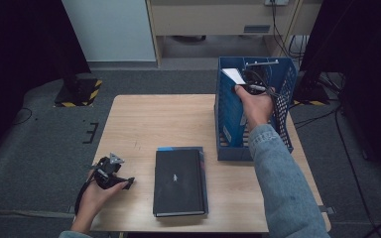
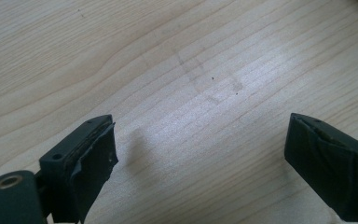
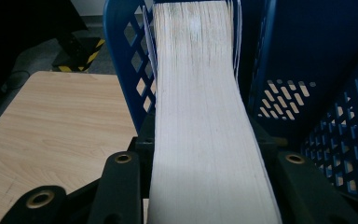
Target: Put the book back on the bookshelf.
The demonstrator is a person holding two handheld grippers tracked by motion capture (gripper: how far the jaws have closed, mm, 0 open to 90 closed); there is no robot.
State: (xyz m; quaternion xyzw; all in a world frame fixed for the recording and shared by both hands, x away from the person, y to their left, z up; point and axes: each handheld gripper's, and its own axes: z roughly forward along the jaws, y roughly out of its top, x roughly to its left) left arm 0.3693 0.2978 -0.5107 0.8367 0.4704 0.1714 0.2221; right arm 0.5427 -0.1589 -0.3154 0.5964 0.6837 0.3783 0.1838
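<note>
High view: my right gripper (image 1: 249,85), at upper right of the frame, clamps a blue-covered book (image 1: 232,106) standing upright inside the blue file rack (image 1: 283,129). Right gripper view, centre: the book's white page edges (image 3: 200,116) run between my jaws. At lower left, my left gripper (image 1: 110,173) rests on the wooden table (image 1: 149,124), jaws wide apart, holding nothing. A black book (image 1: 178,181) lies flat at lower centre.
</note>
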